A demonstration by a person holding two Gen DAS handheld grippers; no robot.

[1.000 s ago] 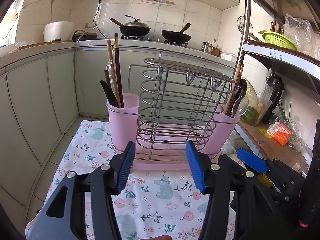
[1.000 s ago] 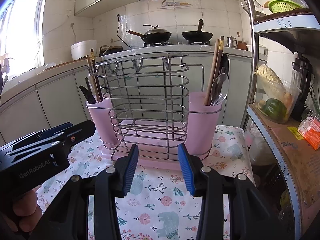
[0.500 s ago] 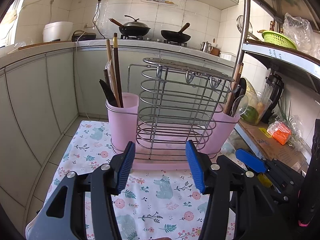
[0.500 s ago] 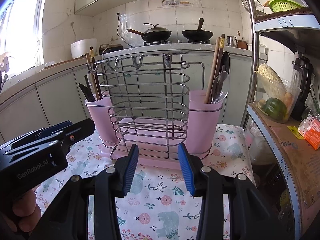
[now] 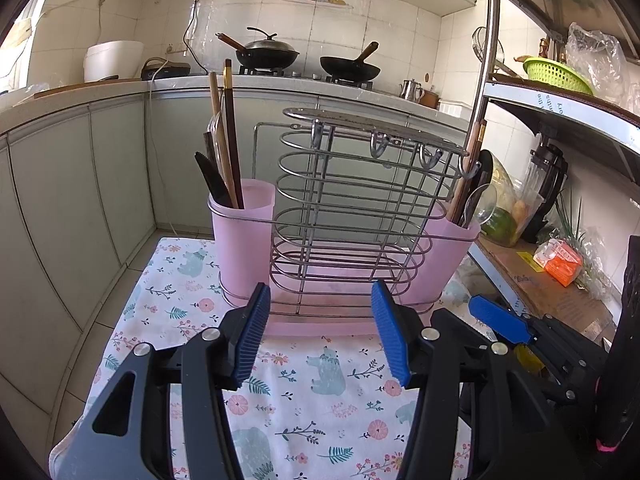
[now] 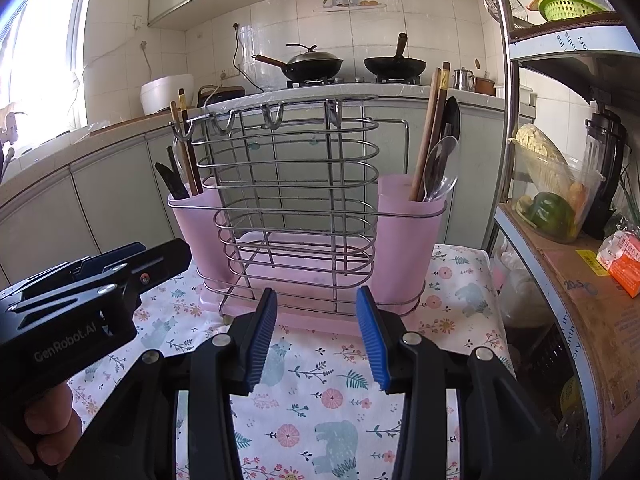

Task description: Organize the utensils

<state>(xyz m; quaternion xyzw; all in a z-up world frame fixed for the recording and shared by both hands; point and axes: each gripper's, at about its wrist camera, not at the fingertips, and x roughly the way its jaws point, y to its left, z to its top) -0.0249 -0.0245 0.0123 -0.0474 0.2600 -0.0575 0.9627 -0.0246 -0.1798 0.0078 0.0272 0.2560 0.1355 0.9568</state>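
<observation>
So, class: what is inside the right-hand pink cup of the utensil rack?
The right cup holds wooden chopsticks, a clear spoon and a black utensil, all upright. Their lower ends are hidden by the cup's wall.

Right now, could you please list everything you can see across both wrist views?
Wire rack: one, metal, centre of tablecloth.
Pink cups: two, one at each end of the rack.
Chopsticks: wooden, in both cups.
Clear spoon: one, right cup.
Black knife: one, left cup.
Tablecloth: one, white, floral.
Woks: two, black, on stove.
Green basket: one, shelf.
Left claw: open, empty.
Right claw: open, empty.
</observation>
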